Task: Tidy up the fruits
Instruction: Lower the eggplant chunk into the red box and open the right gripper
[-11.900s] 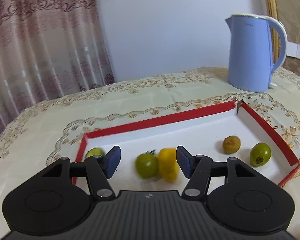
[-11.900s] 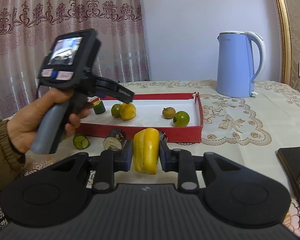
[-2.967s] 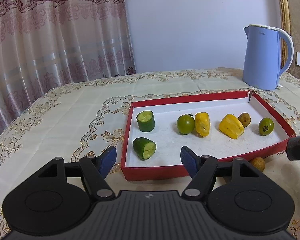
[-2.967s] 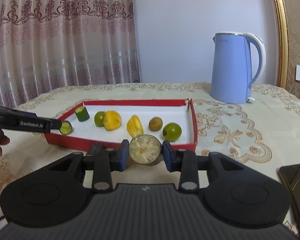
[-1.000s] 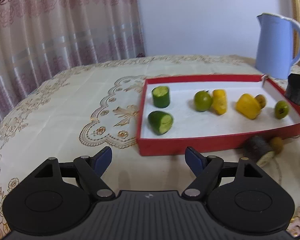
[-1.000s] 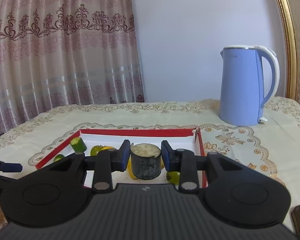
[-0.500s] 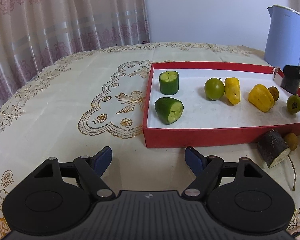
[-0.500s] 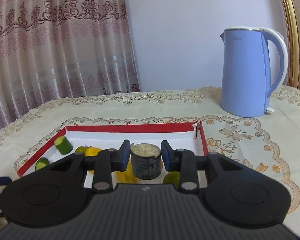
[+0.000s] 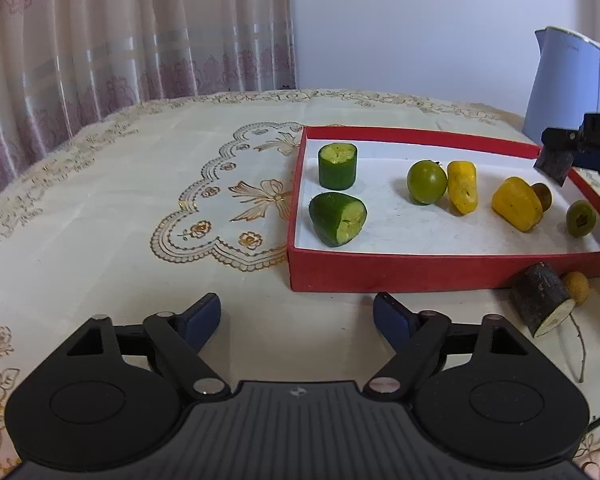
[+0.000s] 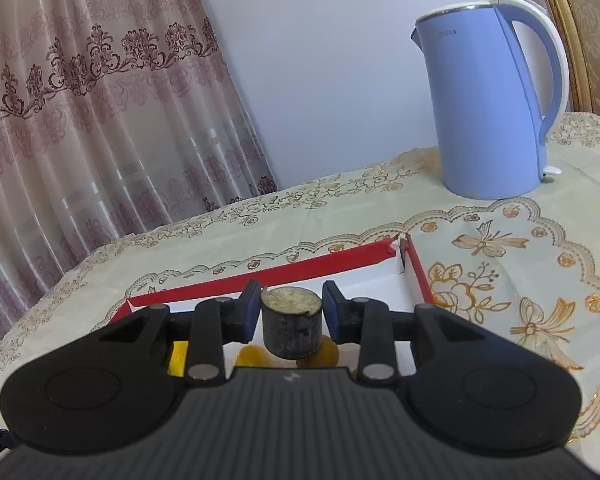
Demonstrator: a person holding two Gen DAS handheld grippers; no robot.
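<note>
**Dark chunk held over the tray, two pieces waiting outside**

Now your right claw (image 10: 291, 312) is clenched on a dark stubby chunk (image 10: 292, 328), cut face up, and you hold it above the far right part of the red tray (image 9: 420, 270). In the left camera the same chunk shows at the tray's right edge, clear of the white floor, so it looks carried rather than set down. Keeping it upright and gripped on its round sides makes sense: it should land flat on its base and not roll.

Your left claw (image 9: 296, 314) has nothing between its pads; its jaws are opening, low over the bench (image 9: 120, 208) in front of the tray's near wall. My guess is you are readying it for the pieces left outside.

Inside the tray, from the left: a green stub (image 9: 337, 166) standing on end, a second green piece (image 9: 337, 218) on its side just in front of it, then a green round fruit (image 9: 427, 182) touching a yellow piece (image 9: 463, 187). Further right, another yellow piece (image 9: 516, 203) lies against a small brown fruit (image 9: 543, 195), with a small green fruit (image 9: 581, 218) near the right wall.

Outside, against the near right corner, lie a second dark chunk (image 9: 540, 300) and a small tan fruit (image 9: 577, 287), touching each other. A blue kettle (image 10: 488, 100) stands behind the tray.
</note>
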